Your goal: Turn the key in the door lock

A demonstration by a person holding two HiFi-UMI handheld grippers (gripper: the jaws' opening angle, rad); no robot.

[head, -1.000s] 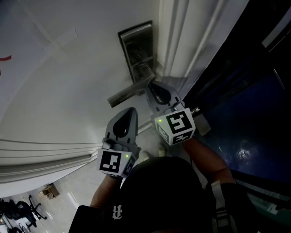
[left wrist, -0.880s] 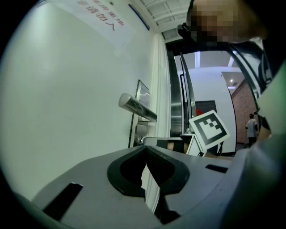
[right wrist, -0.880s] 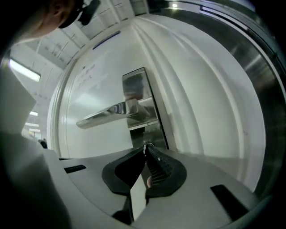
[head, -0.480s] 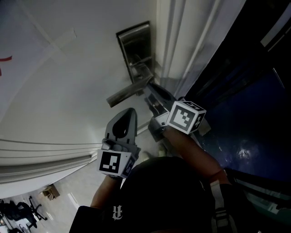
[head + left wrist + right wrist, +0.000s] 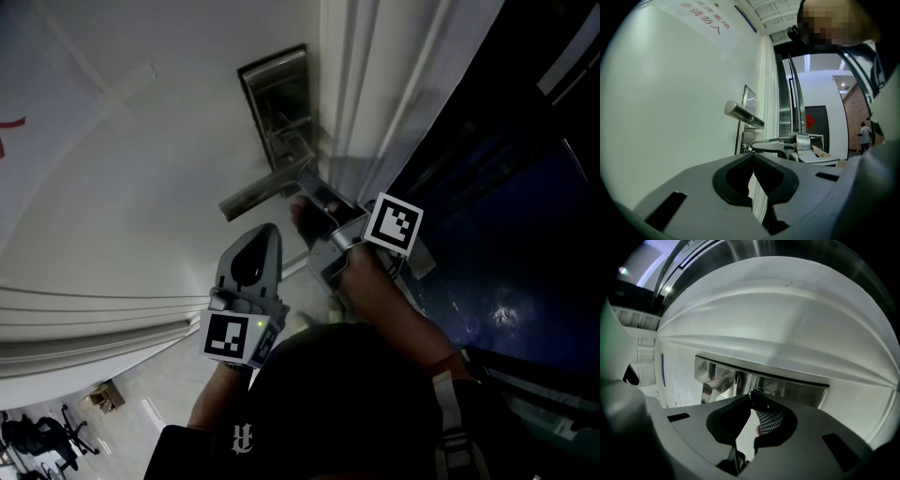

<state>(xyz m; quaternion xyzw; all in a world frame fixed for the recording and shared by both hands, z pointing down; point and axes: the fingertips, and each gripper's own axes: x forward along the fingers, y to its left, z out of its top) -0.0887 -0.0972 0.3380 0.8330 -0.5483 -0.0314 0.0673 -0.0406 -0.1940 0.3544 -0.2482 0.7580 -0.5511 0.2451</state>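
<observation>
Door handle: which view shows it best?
Head view: the door handle's full length shows. Left gripper view foreshortens it; right gripper view shows only part, beside the right tool.

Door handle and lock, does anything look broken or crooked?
Nothing stands out. The door handle and its metal plate look whole. The right gripper has its jaws closed on the key below the handle; the left gripper hangs back, jaws together, empty.
</observation>
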